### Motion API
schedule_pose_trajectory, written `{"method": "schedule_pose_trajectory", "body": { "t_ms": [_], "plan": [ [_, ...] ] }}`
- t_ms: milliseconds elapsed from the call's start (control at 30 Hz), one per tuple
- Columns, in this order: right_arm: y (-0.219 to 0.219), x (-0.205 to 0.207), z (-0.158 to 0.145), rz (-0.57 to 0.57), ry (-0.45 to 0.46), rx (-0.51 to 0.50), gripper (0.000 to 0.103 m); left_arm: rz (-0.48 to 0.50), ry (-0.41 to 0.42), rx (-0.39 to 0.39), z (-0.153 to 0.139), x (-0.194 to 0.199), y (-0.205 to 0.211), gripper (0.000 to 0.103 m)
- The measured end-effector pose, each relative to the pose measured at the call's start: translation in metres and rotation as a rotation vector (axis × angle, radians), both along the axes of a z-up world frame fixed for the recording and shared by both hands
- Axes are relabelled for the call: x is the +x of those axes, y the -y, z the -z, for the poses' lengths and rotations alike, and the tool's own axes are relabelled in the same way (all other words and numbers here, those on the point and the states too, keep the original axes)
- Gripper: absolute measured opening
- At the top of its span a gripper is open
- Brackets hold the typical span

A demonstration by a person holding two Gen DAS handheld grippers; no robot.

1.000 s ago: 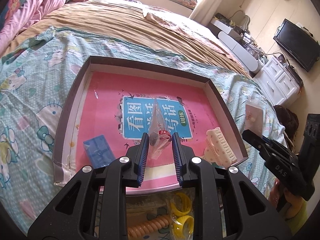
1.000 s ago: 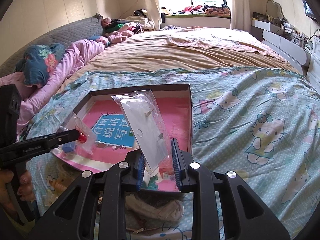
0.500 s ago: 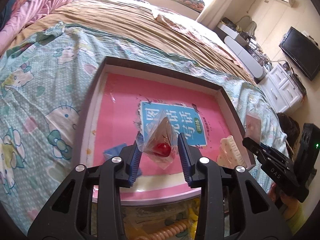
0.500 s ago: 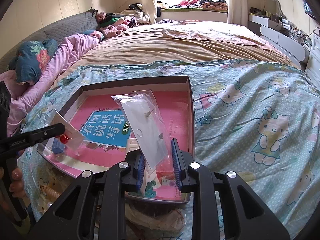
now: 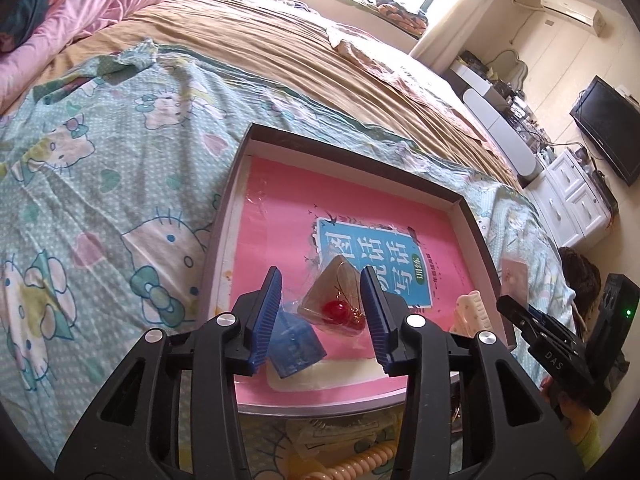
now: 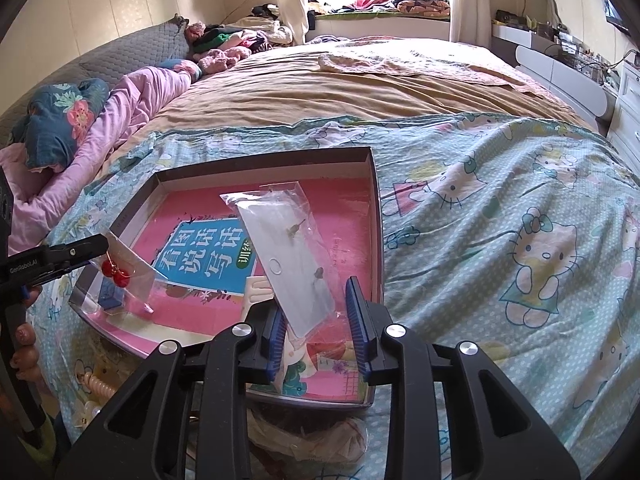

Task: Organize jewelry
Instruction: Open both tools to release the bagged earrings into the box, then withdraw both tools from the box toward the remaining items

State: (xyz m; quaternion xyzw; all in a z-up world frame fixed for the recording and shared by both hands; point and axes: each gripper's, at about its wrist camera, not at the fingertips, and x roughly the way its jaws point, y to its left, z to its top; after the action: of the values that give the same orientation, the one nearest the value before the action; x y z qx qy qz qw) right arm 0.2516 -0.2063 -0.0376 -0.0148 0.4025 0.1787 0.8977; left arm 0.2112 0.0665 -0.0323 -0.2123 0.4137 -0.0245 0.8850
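A shallow dark-rimmed box point(image 5: 352, 146) with a pink book cover inside lies on the bed. My left gripper point(image 5: 322, 320) is open over its near end; a clear bag with red cherry earrings point(image 5: 340, 312) sits between the fingers, touching the right one. In the right wrist view that bag point(image 6: 120, 276) hangs at the left gripper's tip. My right gripper point(image 6: 318, 324) is open; a clear bag with small earrings on a white card point(image 6: 288, 256) leans on its left finger point(image 6: 276, 332) above the box point(image 6: 372, 216).
A blue plastic case point(image 5: 294, 344) and a cream hair claw point(image 5: 470, 314) lie in the box. Yellow coil hair ties point(image 5: 360, 464) lie below its near edge. The Hello Kitty sheet point(image 6: 520, 240) spreads to the right, pillows point(image 6: 60, 128) at the left.
Both grippers have opened. My left gripper moved forward over the box and the cherry bag now sits loose between its fingers. The card bag has tipped against my right gripper's left finger.
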Motion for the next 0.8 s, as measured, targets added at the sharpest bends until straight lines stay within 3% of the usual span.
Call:
{"method": "schedule_pose_trajectory", "body": {
  "t_ms": [167, 300, 433, 500, 600, 700, 800],
  "plan": [
    [0.005, -0.004, -0.006, 0.013, 0.017, 0.010, 0.044, -0.006, 0.006, -0.006, -0.003, -0.002, -0.003, 0.034],
    [0.011, -0.009, -0.014, 0.023, 0.026, 0.033, 0.053, -0.010, 0.011, -0.012, -0.006, -0.006, -0.005, 0.040],
    [0.018, -0.017, -0.024, 0.036, 0.053, 0.052, 0.066, -0.015, 0.025, -0.010, -0.014, -0.011, -0.006, 0.052],
    [0.021, -0.020, -0.028, 0.040, 0.061, 0.062, 0.068, -0.016, 0.032, -0.007, -0.019, -0.014, -0.006, 0.059],
    [0.025, -0.027, -0.035, 0.045, 0.075, 0.074, 0.075, -0.020, 0.052, 0.002, -0.027, -0.020, -0.006, 0.062],
    [0.028, -0.032, -0.041, 0.042, 0.088, 0.084, 0.078, -0.030, 0.074, 0.006, -0.036, -0.027, -0.005, 0.082],
    [0.031, -0.038, -0.046, 0.041, 0.101, 0.092, 0.081, -0.034, 0.089, 0.016, -0.043, -0.032, -0.005, 0.083]
  ]
}}
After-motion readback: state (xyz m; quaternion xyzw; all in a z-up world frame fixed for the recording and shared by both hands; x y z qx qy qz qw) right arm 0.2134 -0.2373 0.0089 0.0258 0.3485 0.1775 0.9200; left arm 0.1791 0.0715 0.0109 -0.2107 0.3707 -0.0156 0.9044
